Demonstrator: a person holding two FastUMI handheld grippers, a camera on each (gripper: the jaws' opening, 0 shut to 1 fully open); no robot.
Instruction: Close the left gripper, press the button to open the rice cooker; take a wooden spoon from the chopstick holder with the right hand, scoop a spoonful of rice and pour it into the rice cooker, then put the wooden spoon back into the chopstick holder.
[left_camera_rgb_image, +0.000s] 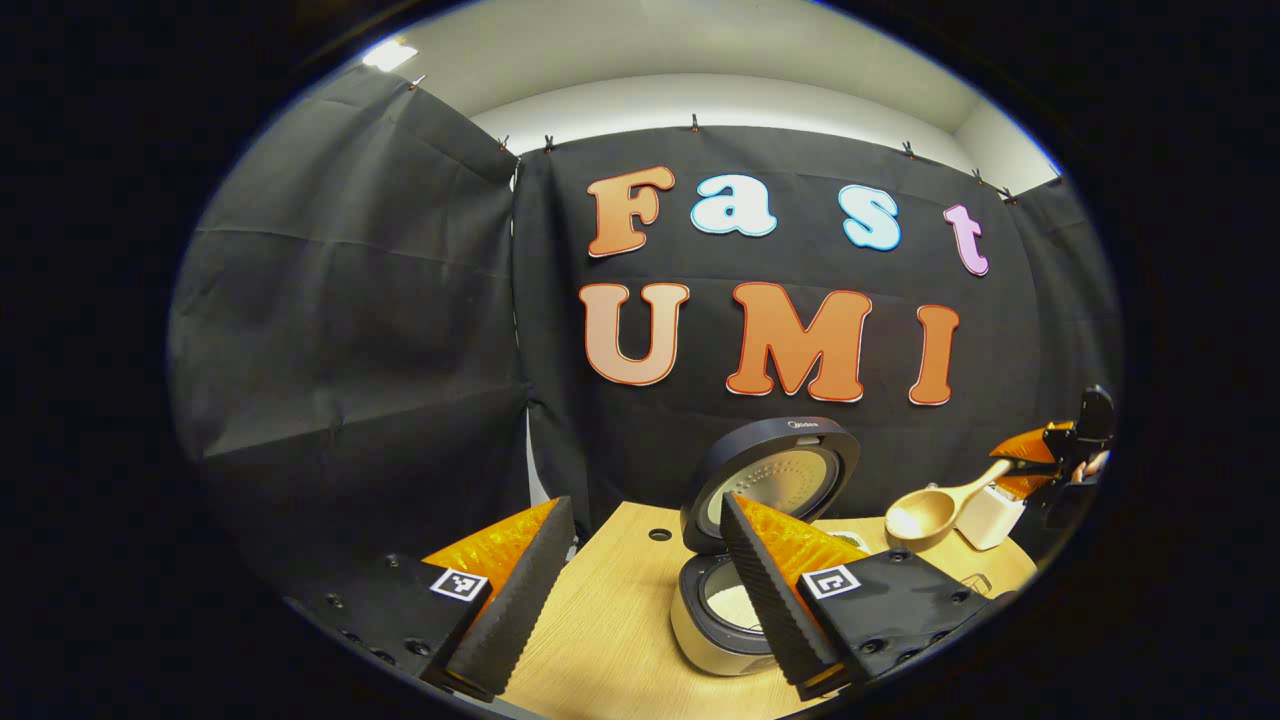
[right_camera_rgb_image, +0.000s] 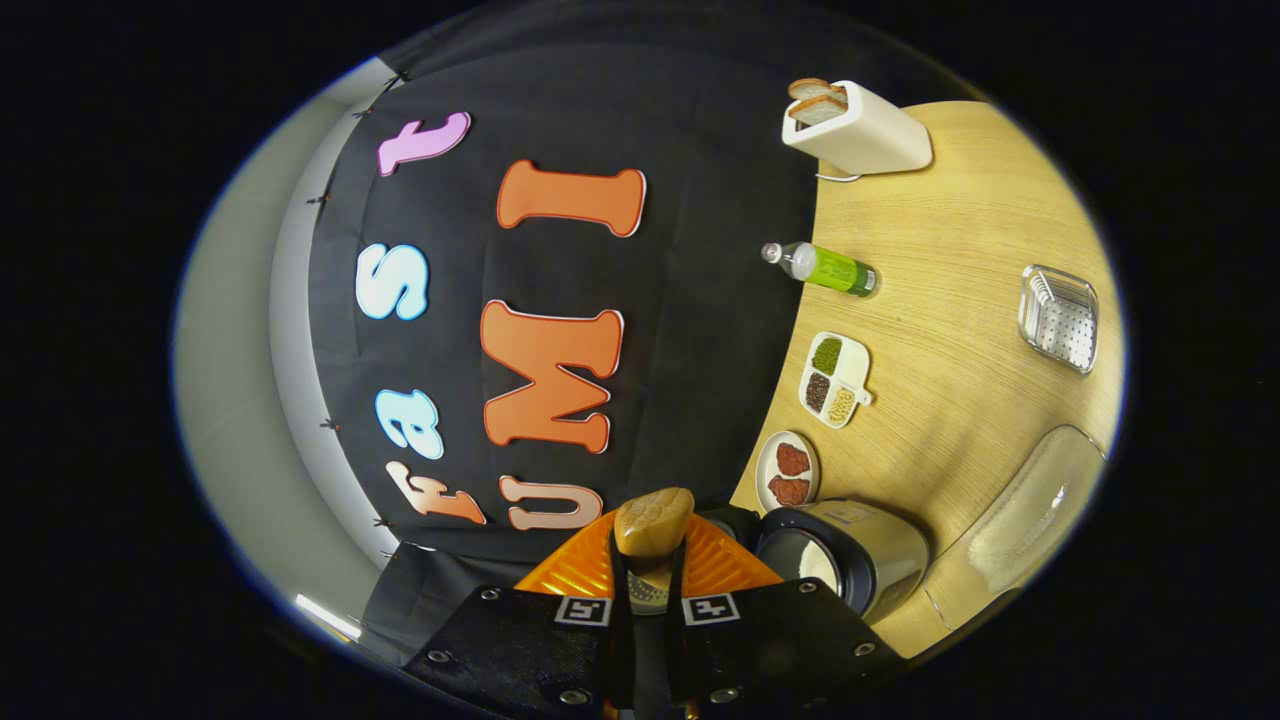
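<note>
over the table's right side my right gripper clamps the wooden spoon, bowl tipped sideways; left gripper gapes empty before the open rice cooker. pouring looks finished; next i'd carry the spoon to its holder.

Right gripper clamped on a wooden spoon, the view rolled sideways

Both fingers press the spoon's handle, its bowl sticking out ahead. On the wooden table stand the open rice cooker, a plate of red pieces, a divided dish of grains, a green bottle, a toaster with bread, a clear basket and a clear dish.
</note>
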